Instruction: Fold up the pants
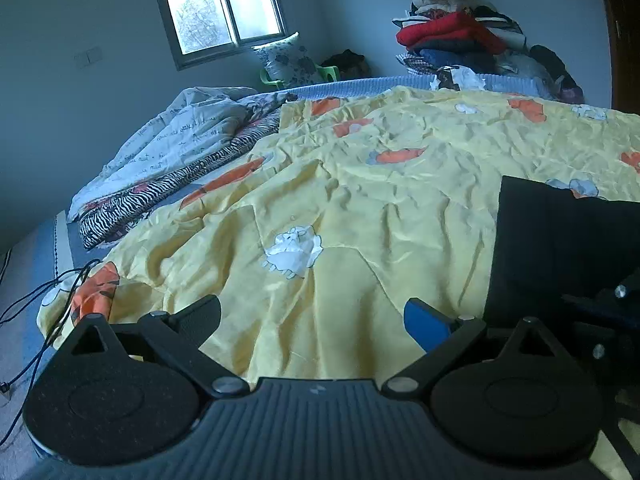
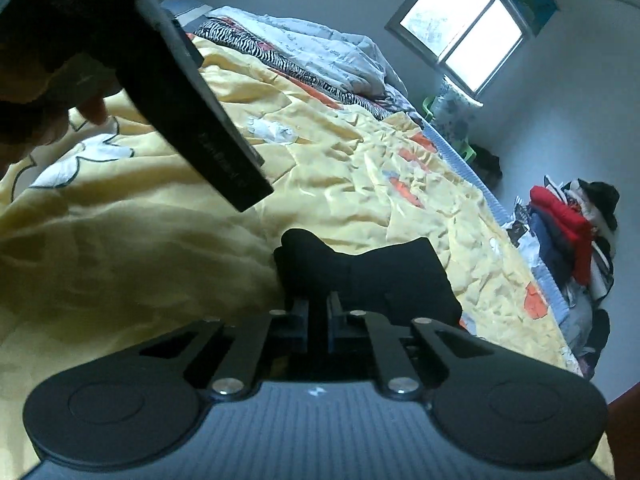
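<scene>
1. At the far left of the left wrist view, black cables [image 1: 36, 304] trail over the blue mattress edge [image 1: 44, 248] beside the yellow bedspread [image 1: 340, 184].
2. Behind them a rumpled white quilt [image 1: 180, 132] with script print lies over a zebra-striped blanket [image 1: 168, 188] along the far left side of the bed, under the window [image 1: 222, 8].
3. The left tongs [image 1: 312, 316] hang just above the yellow bedspread with their jaws spread wide and nothing between them; one black fingertip [image 1: 200, 312] shows at left and one blue one at right.
4. A white sheep print [image 1: 294, 252] sits on the bedspread ahead of the open jaws.
5. To the right, the black pants [image 1: 560, 240] lie on the bedspread as a flat dark slab, just beside the left tongs' blue fingertip.
6. At the far wall, a pile of clothes [image 1: 460, 36] with a red garment stands beyond the bed.
7. In the right wrist view, the body of the left tool and the person's left hand [image 2: 44, 120] fill the upper left corner above the bedspread.
8. The right tongs [image 2: 318, 312] have their jaws drawn close together and clamp a bunched fold of the black pants, which rises in a lump straight ahead of the fingertips and rests on the yellow bedspread near the bed's near side.
</scene>
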The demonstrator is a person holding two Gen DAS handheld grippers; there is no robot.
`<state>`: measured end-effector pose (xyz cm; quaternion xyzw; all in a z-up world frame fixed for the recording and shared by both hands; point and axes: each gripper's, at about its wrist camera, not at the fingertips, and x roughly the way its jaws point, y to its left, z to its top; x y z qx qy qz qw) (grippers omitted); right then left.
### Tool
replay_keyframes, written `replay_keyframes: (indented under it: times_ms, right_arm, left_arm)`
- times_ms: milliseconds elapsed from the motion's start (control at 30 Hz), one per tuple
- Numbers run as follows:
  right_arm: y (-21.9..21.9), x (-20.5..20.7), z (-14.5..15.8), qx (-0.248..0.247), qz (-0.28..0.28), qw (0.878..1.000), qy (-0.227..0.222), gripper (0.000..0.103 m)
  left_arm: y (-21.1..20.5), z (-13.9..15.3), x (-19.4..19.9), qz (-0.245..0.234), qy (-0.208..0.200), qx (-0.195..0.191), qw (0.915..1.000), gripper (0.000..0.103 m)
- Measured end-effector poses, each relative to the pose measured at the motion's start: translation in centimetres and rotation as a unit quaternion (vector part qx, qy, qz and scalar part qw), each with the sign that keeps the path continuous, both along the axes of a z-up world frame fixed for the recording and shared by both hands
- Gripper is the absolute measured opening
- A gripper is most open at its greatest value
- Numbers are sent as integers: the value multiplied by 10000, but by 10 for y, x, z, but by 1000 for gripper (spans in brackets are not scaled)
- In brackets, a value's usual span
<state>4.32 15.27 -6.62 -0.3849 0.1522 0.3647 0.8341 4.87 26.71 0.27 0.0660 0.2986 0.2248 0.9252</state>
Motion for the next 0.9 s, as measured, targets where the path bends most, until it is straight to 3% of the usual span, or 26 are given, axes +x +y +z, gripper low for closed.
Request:
replay_keyframes:
  times_ms: [200,267,367,467,567,633,667,733,800,833,900]
  right_arm:
    - [19,23,-5,-138,-1,9997,185,8]
    - [16,26,-6,90,-48,9998,150,8]
    - [0,26,9,490,-140,9967,637,10]
    - [-42,30,45,1334,-102,9821,1328,10]
    - [-81,60,65,1701,-604,9734,1412,10]
    - [-99,96,61,1634,-1299,9673,1440,10]
    - [-107,118,55,1615,-1554,9595,1708,10]
    - [-114,152,41,1671,-1867,9415,2253,10]
    - [-109,174,28,1678,-2026,9332,2447,10]
    - [-104,179,22,1647,-2044,9325,2479,10]
    - [-105,187,21,1794,-2083,9285,2497,11]
  left_arm:
    - [3,2,5,54,2,-58,10000,100]
    - [0,4,6,15,-13,-45,10000,100]
    - [-6,9,8,-72,-63,-29,9999,100]
    - [-15,17,13,-251,-170,-60,9995,100]
    - [-28,26,26,-580,-262,-253,9976,100]
    - [-45,31,37,-883,-298,-393,9949,100]
    - [-55,33,42,-1063,-313,-436,9929,100]
    - [-78,34,55,-1456,-342,-458,9877,101]
    - [-99,29,71,-1740,-281,-462,9833,101]
    - [-106,25,79,-1755,-215,-449,9832,92]
    - [-115,20,99,-1547,-136,-417,9870,98]
